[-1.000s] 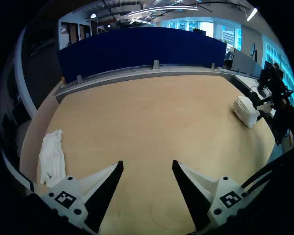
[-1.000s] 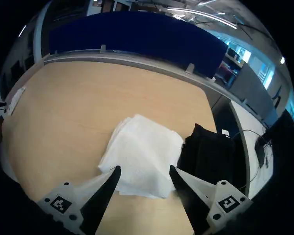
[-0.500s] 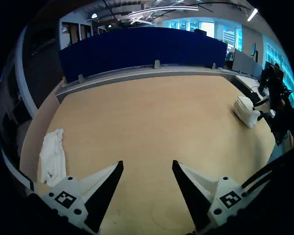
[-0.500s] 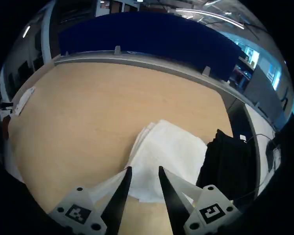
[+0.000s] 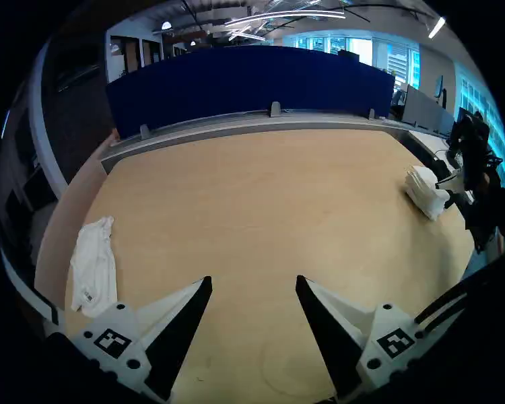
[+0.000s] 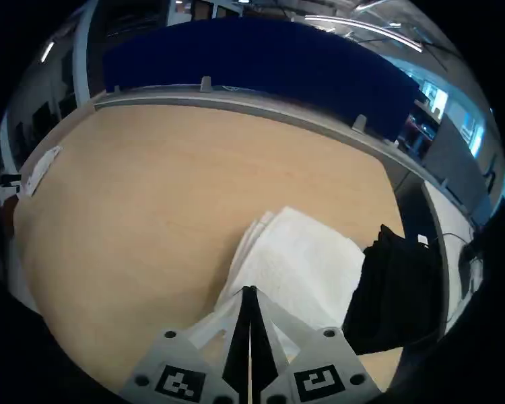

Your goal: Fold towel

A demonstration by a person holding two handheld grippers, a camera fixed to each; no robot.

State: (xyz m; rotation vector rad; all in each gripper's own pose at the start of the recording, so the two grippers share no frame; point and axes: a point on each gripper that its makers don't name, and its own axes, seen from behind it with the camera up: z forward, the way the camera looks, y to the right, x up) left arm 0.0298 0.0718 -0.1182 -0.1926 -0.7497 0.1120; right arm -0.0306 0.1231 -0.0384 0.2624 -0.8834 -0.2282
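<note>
- left gripper view: the left gripper [image 5: 252,279] sits at the bottom of the frame with its two fingers spread wide apart, bare wood of the surface [image 5: 266,202] between them and nothing held.
- a crumpled white cloth [image 5: 94,266] lies at the lower left of that view, near the surface's edge and just beyond the left finger.
- the folded towels [image 5: 424,192] show as a small white stack at the far right of the same view, close to the surface's right edge and well apart from the crumpled cloth.
- a blue partition [image 5: 252,81] runs along the far side of the surface, across the upper part of the frame.
- right gripper view: the right gripper [image 6: 249,289] is at bottom centre, its fingers drawn together, the tips meeting on the near edge of the folded towels [image 6: 299,262] and pinching it.
- the stack lies flat, lower right of centre, with its layered edges showing along the left side.
- a black fabric item [image 6: 394,289] sits just to the right of the stack, touching it.
- the crumpled white cloth [image 6: 40,168] appears far off at the left edge.
</note>
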